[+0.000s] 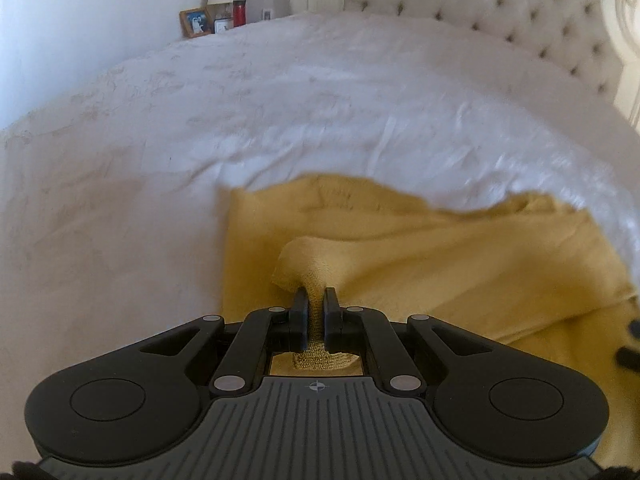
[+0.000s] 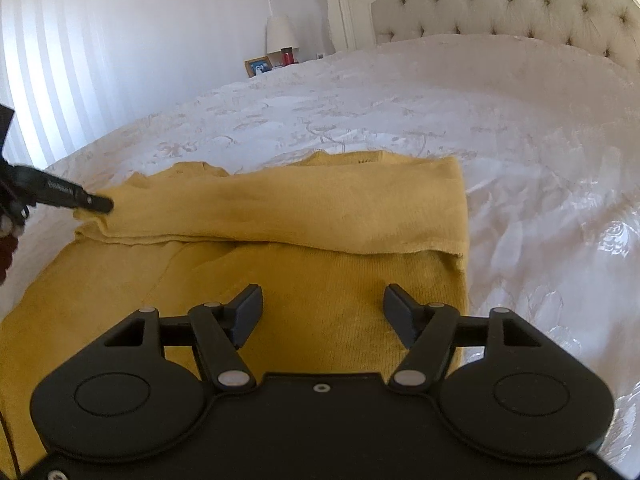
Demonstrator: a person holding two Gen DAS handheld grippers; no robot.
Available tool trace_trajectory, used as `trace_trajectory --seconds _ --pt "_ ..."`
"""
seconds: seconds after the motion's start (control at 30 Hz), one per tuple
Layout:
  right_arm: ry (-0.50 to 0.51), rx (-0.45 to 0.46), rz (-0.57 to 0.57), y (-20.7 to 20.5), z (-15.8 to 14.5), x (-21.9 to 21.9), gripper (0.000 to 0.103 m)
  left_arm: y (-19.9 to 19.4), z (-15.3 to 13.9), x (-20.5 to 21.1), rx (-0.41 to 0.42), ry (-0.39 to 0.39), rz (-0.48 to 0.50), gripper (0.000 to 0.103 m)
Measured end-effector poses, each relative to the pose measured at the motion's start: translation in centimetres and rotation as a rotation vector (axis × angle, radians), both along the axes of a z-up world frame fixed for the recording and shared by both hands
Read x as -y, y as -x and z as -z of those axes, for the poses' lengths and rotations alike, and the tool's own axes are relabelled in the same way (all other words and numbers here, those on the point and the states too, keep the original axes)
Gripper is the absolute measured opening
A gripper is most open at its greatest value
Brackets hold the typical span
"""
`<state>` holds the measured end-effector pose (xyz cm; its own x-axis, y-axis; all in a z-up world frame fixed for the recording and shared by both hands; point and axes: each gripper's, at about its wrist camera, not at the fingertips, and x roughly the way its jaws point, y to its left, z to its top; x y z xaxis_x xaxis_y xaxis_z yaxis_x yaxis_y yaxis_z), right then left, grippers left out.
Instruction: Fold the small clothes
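A mustard-yellow knit sweater [image 2: 320, 216] lies on the white bedspread, its far part folded over the near part. In the left wrist view my left gripper [image 1: 316, 300] is shut on a bunched corner of the sweater [image 1: 440, 256], with knit fabric squeezed between its black fingers. From the right wrist view the left gripper's fingers [image 2: 86, 202] reach in from the left and hold the fold's left end. My right gripper [image 2: 322, 308] hovers over the sweater's near part, jaws wide apart with no fabric pinched between them.
The white embroidered bedspread [image 2: 400, 112] covers the bed on all sides of the sweater. A tufted cream headboard [image 2: 520, 4] stands at the far right. A nightstand with a lamp [image 2: 280, 36], a photo frame and a red candle sits beyond the bed's far edge.
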<state>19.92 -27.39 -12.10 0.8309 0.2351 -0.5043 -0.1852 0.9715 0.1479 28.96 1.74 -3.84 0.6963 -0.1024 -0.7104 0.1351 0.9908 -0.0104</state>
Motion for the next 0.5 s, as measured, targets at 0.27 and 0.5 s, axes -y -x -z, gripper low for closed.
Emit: trace_trajectory --seconds 0.27,0.5 --pt "0.009 -0.007 0.001 -0.2 0.4 0.0 0.071 4.3 -1.5 3.6 0.331 -0.306 0.128 0.010" --pt "0.011 -0.008 0.001 0.0 0.5 0.0 0.071 1.5 0.2 1.8 0.161 -0.321 -0.031 0.019"
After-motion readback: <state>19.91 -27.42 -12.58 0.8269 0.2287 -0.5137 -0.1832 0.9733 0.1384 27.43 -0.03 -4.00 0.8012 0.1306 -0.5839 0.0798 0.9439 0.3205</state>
